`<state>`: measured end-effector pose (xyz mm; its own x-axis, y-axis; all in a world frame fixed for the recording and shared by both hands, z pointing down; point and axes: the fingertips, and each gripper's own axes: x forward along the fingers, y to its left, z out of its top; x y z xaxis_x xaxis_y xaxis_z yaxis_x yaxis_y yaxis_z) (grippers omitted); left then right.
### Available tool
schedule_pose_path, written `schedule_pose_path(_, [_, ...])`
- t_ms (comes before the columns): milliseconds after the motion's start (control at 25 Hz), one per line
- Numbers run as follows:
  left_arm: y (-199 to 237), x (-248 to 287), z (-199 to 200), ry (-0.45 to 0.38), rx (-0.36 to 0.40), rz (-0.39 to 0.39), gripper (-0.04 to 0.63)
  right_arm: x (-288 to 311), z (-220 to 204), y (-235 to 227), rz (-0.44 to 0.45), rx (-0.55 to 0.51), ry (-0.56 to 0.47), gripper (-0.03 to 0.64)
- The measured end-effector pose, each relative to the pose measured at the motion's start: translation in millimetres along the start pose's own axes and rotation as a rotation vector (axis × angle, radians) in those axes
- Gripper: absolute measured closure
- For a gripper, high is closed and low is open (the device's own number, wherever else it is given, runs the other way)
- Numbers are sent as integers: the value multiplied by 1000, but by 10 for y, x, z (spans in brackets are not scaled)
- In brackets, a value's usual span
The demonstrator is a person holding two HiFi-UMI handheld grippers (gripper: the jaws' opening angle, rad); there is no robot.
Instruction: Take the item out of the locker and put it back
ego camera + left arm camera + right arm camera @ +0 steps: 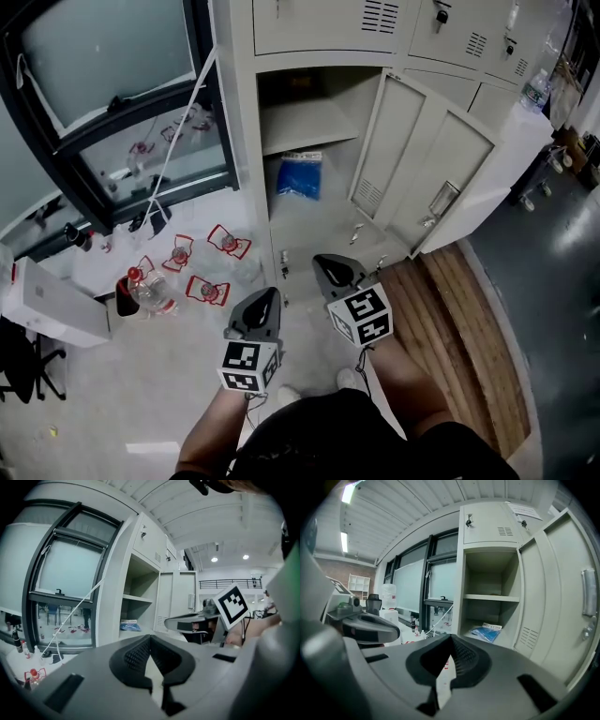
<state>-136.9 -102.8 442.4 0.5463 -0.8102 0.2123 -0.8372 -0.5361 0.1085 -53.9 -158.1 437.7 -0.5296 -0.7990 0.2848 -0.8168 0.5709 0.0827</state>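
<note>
Lying in the open locker [246, 141] at upper centre, the blue bag [300, 176] sits inside. The left gripper [266, 298] and right gripper [328, 266], below it, are closed and empty; whether removal is pending or finished is unclear.

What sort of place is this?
Probably an indoor locker area, perhaps in a lab or workshop: a bank of metal lockers, one open with a blue bag inside, a large window and bottles on the floor.
</note>
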Motion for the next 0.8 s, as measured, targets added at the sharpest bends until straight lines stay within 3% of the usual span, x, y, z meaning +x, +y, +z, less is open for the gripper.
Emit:
schedule_pose_path(320, [-259,101,-82,16,4,58,591,-301,-127,-155,45,38,-6,617])
schedule_pose_path(800, [-1085,301,-208,34,-17,154,591,-882,-465,-526,180,76,-13,617])
